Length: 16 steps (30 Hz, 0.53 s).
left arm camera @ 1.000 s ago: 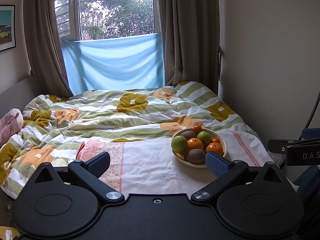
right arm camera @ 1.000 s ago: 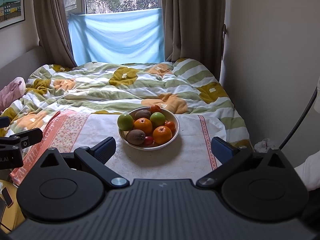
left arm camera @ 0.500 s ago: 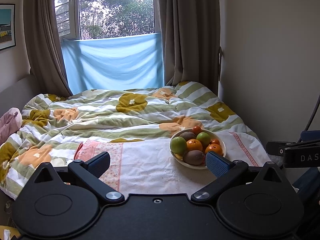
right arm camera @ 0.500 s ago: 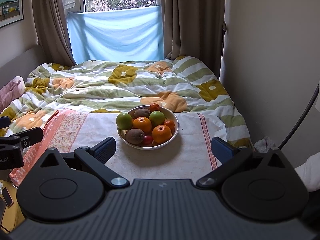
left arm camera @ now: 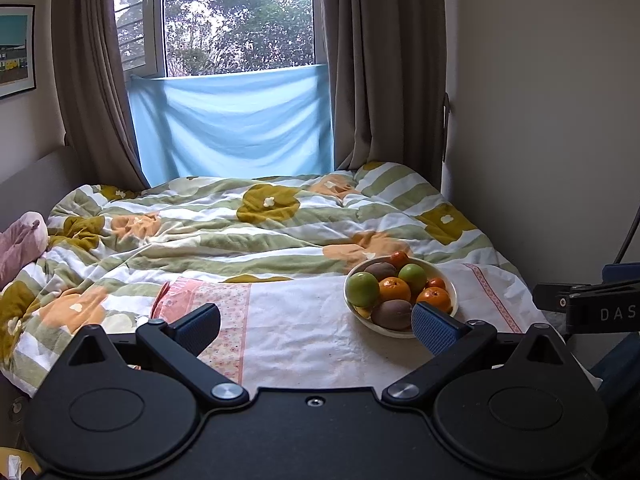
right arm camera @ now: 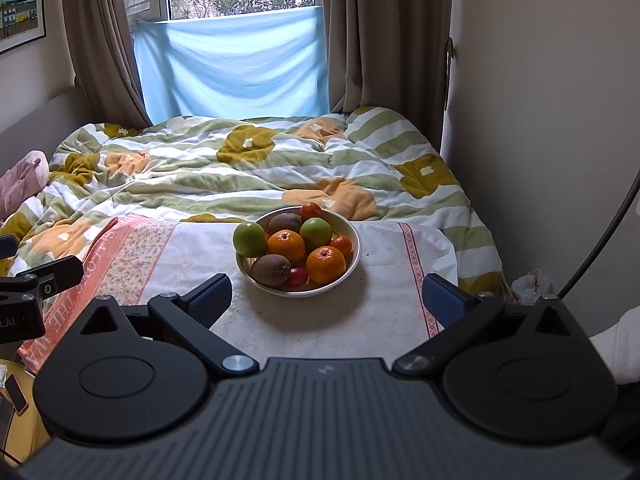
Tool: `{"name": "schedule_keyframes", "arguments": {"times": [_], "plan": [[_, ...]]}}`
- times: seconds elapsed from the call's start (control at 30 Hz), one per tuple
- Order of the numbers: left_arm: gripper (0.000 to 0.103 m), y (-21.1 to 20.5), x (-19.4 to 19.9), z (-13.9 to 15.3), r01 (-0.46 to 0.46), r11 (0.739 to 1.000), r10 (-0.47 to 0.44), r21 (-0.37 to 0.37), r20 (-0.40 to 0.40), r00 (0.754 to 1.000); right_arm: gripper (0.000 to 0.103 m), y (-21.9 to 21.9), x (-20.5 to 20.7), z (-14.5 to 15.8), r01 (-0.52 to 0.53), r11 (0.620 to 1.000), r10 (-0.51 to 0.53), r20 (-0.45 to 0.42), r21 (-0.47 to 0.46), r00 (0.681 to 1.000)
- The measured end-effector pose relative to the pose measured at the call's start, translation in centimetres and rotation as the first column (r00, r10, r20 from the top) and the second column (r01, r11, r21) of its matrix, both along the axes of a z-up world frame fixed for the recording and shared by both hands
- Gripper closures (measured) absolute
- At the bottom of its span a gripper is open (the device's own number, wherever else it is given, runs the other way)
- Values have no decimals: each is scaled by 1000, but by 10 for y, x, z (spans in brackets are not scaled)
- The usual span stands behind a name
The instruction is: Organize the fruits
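**Both grippers spread and empty; fruit bowl on cloth ahead**

Left gripper (left arm camera: 316, 326): fingers wide apart, nothing between them. Its right blue pad (left arm camera: 434, 328) overlaps the near rim of the bowl (left arm camera: 450, 280) in the left wrist view; contact cannot be judged. Right gripper (right arm camera: 326, 300): fingers likewise wide apart, holding nothing, positioned short of the bowl, which sits centred between the fingertips in the right wrist view.

Bowl contents: two green apples (right arm camera: 249, 239), two larger oranges (right arm camera: 326, 265), two kiwis (right arm camera: 271, 269), plus small red and orange fruits partly hidden among them. All fruit lies inside the bowl.

The bowl rests on a white cloth (right arm camera: 360, 312) with pink patterned borders, spread over the near end of the bed. Beyond lies a green-striped flowered quilt (right arm camera: 260, 168). Farther back, a blue sheet (right arm camera: 236, 64) hangs across the window between brown curtains (right arm camera: 384, 32).
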<state>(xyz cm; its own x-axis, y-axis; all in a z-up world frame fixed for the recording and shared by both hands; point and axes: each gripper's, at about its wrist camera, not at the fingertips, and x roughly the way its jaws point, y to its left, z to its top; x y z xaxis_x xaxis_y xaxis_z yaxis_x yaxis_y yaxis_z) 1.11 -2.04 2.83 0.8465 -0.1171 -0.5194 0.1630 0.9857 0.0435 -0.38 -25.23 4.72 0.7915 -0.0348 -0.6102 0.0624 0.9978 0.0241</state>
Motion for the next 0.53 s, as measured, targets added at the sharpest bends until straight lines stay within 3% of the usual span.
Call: {"name": "schedule_keyframes", "arguments": {"times": [0.53], "plan": [[0, -4, 5, 0, 0, 1000, 0, 1, 34, 999, 0, -2, 9, -4, 4, 1000, -4, -14, 12, 1000]]}}
